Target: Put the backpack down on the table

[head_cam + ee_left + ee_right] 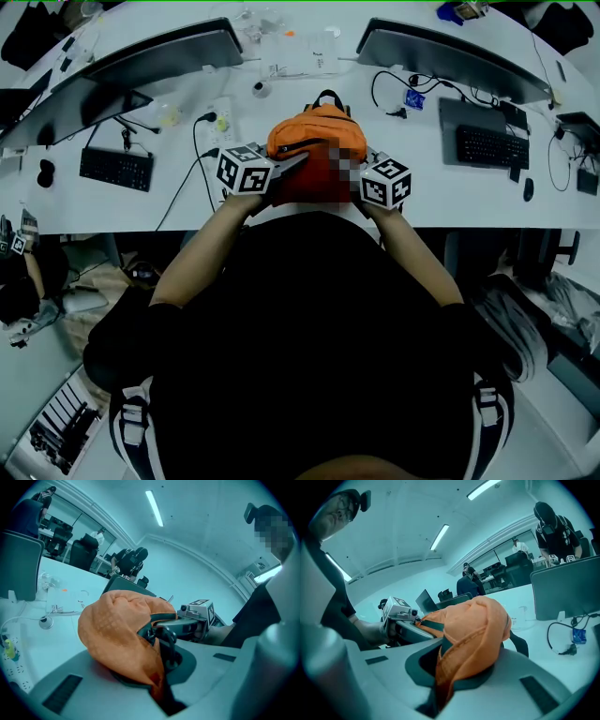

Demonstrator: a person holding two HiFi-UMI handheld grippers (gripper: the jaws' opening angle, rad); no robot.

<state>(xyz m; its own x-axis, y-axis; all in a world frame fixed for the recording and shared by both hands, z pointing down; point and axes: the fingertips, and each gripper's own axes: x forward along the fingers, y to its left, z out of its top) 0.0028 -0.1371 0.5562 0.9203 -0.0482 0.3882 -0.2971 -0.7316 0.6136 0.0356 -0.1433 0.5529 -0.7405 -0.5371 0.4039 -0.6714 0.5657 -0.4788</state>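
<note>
An orange backpack [314, 148] with dark straps sits over the near edge of the white table [187, 202], between my two grippers. My left gripper [296, 162] grips its left side and is shut on a fold of orange fabric [117, 630]. From the other side my right gripper [356, 174] is shut on the bag's fabric as well [480, 625]. In the left gripper view the cloth is pinched between the jaws of the left gripper [158, 688]. The right gripper view shows the same pinch at the right gripper [437, 693]. Whether the bag's bottom touches the table is hidden.
Two monitors [155, 56] [450, 52] stand at the back. One keyboard [116, 168] lies to the left and another keyboard [485, 146] to the right. A power strip with cables [217, 122] lies left of the bag, and a clear plastic packet [300, 56] lies behind it.
</note>
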